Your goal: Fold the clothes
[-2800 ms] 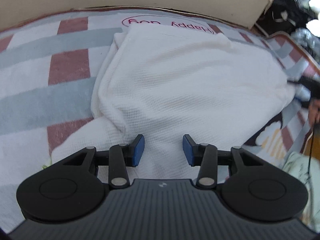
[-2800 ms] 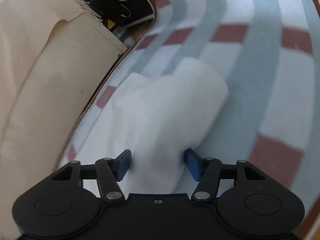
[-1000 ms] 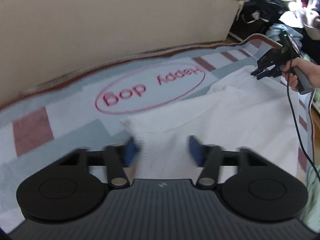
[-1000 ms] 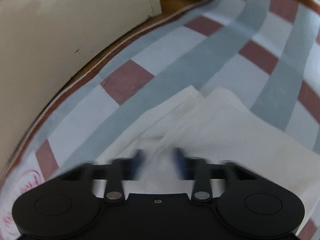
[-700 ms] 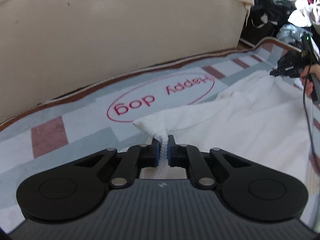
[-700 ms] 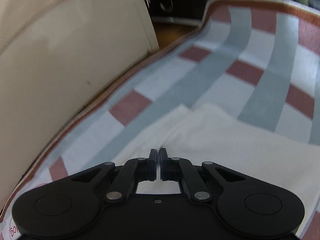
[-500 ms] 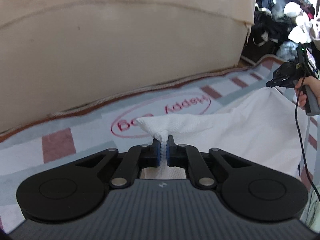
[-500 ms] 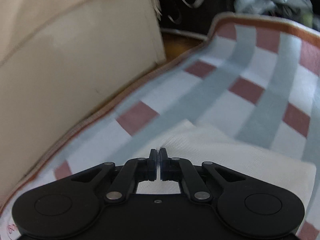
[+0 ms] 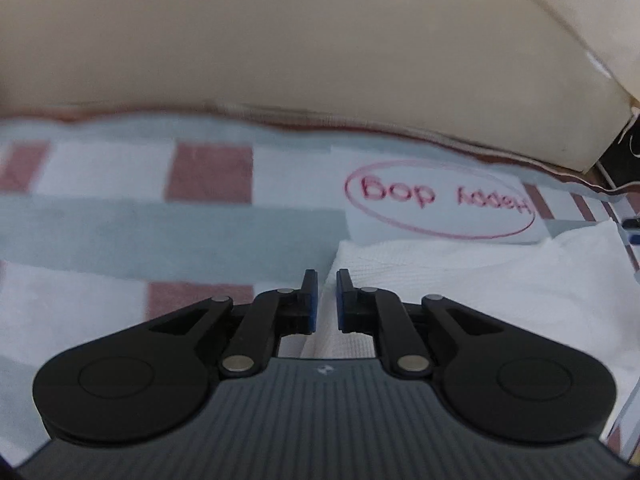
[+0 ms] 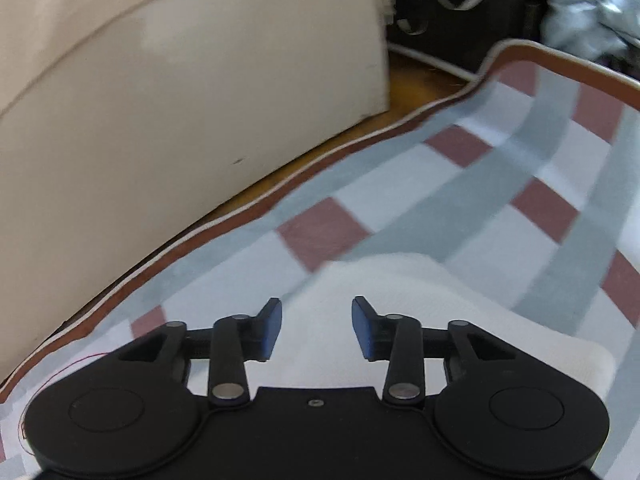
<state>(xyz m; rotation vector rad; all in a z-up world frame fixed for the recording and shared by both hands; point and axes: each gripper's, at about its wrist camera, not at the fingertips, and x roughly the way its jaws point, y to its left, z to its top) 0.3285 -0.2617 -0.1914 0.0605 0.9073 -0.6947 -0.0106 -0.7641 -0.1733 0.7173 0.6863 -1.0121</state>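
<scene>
Left wrist view: left gripper (image 9: 323,300) jaws are a narrow slit apart and opening. The corner edge of the white garment (image 9: 480,280) shows in the gap, but it lies flat with no bunching, so it looks let go rather than clamped. The garment sits on the checked mat (image 9: 160,232), just below the "Happy dog" logo (image 9: 440,204), and runs from the gripper out to the right edge of the frame. Its far edge is roughly parallel to the beige upholstered base (image 9: 320,40).

Right wrist view: right gripper (image 10: 316,328) jaws are well apart and opening. The garment (image 10: 400,280) lies beneath and between them, and the pads aren't on it. This end looks rounded and doubled over, resting on the mat (image 10: 440,200).

My read: a fold is laid down and this is the release step. The long axis runs gripper to gripper, along the base. Next move: back both tools off without snagging the cloth, then re-grip at the short ends to fold across that axis. The corners look slightly uneven, so squaring them first may help.
</scene>
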